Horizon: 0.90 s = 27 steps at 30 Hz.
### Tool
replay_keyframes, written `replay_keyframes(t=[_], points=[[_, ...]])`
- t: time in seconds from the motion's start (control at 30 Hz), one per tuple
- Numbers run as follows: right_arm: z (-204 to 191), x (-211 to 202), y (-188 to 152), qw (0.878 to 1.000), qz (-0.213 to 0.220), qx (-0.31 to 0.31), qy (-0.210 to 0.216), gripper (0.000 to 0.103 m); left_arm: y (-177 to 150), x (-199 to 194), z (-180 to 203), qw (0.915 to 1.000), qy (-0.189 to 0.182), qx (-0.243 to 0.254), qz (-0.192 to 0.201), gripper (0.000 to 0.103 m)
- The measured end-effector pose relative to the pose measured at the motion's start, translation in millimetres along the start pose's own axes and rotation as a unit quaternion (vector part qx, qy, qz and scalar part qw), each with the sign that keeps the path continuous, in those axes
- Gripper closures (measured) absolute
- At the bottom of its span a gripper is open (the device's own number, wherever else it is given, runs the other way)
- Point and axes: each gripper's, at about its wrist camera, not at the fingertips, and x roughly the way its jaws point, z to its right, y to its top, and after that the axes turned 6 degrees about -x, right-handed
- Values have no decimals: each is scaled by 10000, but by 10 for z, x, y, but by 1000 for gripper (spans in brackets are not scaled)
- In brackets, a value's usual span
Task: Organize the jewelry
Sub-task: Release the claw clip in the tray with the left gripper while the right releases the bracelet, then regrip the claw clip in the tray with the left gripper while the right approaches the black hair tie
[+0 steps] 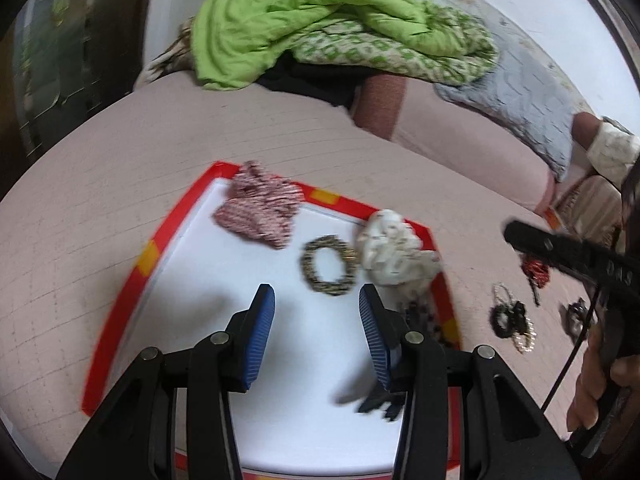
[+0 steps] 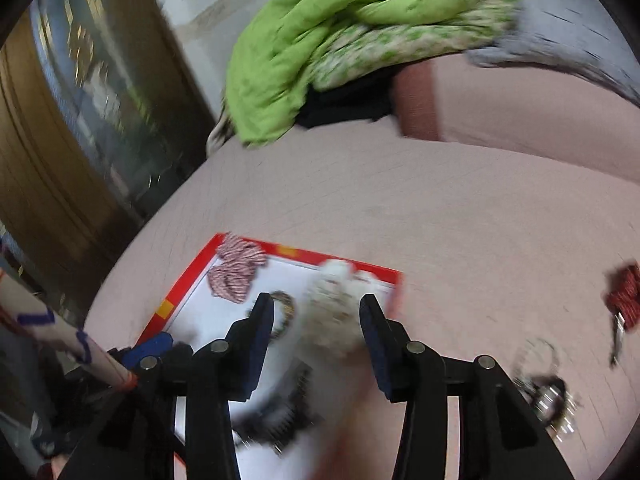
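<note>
Tray (image 1: 120, 300): white floor, red rim with yellow blocks; scrunchie (image 1: 258, 210): red-and-white stripes; second scrunchie (image 1: 394, 250): cream; bracelet (image 1: 329, 265): gold-and-dark beads; gripper pads (image 1: 260, 344): blue, ribbed; blanket (image 1: 300, 20): lime green; bedsheet (image 1: 120, 168): pale pink, gridded.

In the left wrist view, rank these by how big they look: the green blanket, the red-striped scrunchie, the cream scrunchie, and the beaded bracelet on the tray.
1. Green blanket, largest by far.
2-3. Red-striped scrunchie and cream scrunchie: too alike to rank.
4. Beaded bracelet, smallest.
</note>
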Motion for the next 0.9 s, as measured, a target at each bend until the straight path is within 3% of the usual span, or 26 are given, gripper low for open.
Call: replay_keyframes(t=[0.1,0.17,0.23,0.27,0.43,0.6,0.67,0.7,0.9], points=[[328,-285,-206,9992,128,332,-187,55,-71,17,225,9980,-492,301,-260,54],[517,-427,-355,9982,131,498,-321,55,-152,49,379,9942,-781,525,-528,42],[704,-543,-480,9964,169,695,-446,55,-240,99,529,9922,-701,802,-647,26],[804,-599,-561,9954,195,816,-459,55,-282,142,593,9919,-506,952,-667,23],[1062,-623,-762,9924,152,1142,-443,55,-401,371,682,9898,-116,1085,-918,23],[1230,-713,-811,9900,340,1287,-473,55,-439,462,707,9888,172,1214,-849,24],[1309,-737,-843,9880,390,1415,-489,54,-458,512,695,9867,428,1318,-854,43],[1362,-731,-866,9865,380,1518,-485,54,-453,537,676,9862,500,1302,-897,47],[1455,-713,-925,9837,367,1684,-504,54,-341,471,381,9874,1034,937,-748,55]])
